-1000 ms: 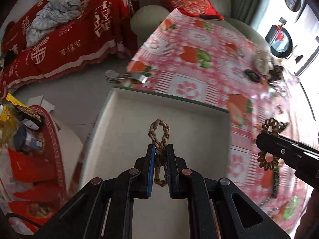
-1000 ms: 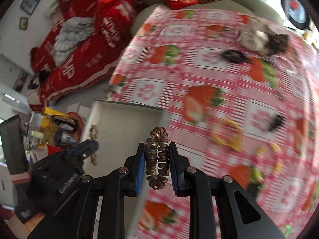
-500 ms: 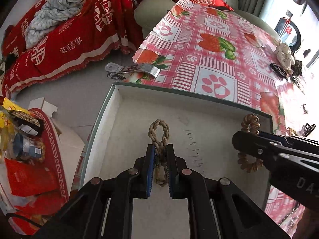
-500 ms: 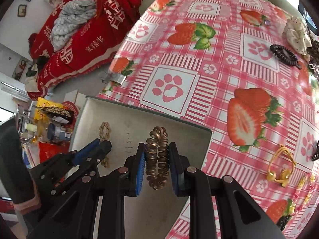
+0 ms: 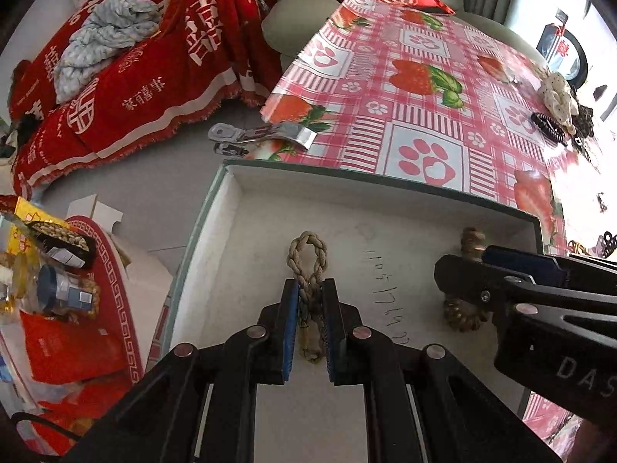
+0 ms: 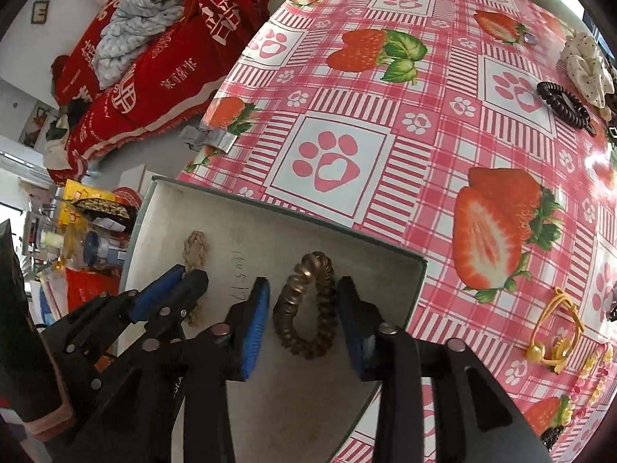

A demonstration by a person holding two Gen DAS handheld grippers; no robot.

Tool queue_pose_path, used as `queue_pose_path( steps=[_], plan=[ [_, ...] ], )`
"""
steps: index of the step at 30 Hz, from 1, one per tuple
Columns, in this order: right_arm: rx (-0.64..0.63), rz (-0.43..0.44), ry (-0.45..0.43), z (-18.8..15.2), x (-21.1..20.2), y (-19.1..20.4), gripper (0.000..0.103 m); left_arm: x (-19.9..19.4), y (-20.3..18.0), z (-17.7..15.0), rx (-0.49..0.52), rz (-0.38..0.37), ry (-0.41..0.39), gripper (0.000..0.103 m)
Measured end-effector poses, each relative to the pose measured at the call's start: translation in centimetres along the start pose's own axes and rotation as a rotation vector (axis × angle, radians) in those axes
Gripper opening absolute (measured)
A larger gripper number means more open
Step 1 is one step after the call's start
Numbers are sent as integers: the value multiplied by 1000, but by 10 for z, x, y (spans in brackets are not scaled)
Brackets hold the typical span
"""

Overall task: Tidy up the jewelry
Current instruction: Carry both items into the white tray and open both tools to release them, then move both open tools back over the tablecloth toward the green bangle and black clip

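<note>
A shallow white box (image 5: 270,208) (image 6: 389,266) sits at the table's near left corner. My left gripper (image 5: 311,289) is shut on a beige braided hair tie (image 5: 308,254), held low over the box floor; the tie also shows in the right wrist view (image 6: 196,247). My right gripper (image 6: 304,289) is open, its jaws either side of a bronze spiral hair tie (image 6: 306,305) that lies on the box floor; that tie also shows in the left wrist view (image 5: 462,318), partly hidden by the right gripper.
On the strawberry tablecloth (image 6: 424,115) lie a black spiral tie (image 6: 563,104), a cream scrunchie (image 6: 588,69), a yellow hair tie (image 6: 555,332) and beaded pieces (image 6: 594,370). A metal clip (image 5: 262,137) grips the cloth's edge. A red sofa (image 5: 135,77) stands beyond.
My right gripper moved into the box, opened and let go of the bronze spiral tie, which now lies on the floor. My left gripper still holds the braided tie.
</note>
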State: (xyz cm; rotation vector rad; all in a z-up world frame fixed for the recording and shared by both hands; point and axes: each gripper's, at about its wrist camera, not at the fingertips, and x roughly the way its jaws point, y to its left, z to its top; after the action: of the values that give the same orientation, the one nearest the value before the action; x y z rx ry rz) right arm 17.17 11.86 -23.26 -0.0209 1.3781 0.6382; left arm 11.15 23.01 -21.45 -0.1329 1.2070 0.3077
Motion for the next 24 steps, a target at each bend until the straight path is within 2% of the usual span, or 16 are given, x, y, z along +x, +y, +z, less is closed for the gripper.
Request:
queue_pose_path(
  steps=[2, 3, 4, 5, 7, 14, 19, 20, 21, 23, 24],
  plan=[
    [-5, 4, -11, 1, -3, 2, 55, -1, 2, -1, -5, -6, 3, 19],
    [-8, 4, -15, 1, -4, 2, 56, -1, 2, -2, -4, -6, 6, 43],
    [-5, 7, -21, 1, -6, 1, 56, -2, 3, -2, -5, -3, 9, 62],
    [-1, 11, -24, 1, -8, 1, 56, -6, 5, -3, -16, 10, -6, 93],
    [11, 21, -35, 1, -14, -1, 56, -13, 6, -4, -24, 12, -37, 94],
    [40, 57, -75, -4, -41, -6, 57, -23, 2, -4, -9, 11, -36, 97],
    [62, 64, -91, -16, -60, -10, 65, -31, -5, -9, 21, 17, -45, 97],
    [68, 67, -94, -19, -63, -12, 66, -32, -6, -10, 25, 16, -41, 103],
    [79, 71, -96, -22, -67, -15, 68, -35, -7, -12, 25, 13, -41, 103],
    [94, 75, -100, -27, -74, -20, 74, -39, -11, -15, 31, -2, -33, 103],
    [102, 75, -104, -31, -77, -22, 81, -41, -13, -16, 36, -9, -26, 103]
  ],
)
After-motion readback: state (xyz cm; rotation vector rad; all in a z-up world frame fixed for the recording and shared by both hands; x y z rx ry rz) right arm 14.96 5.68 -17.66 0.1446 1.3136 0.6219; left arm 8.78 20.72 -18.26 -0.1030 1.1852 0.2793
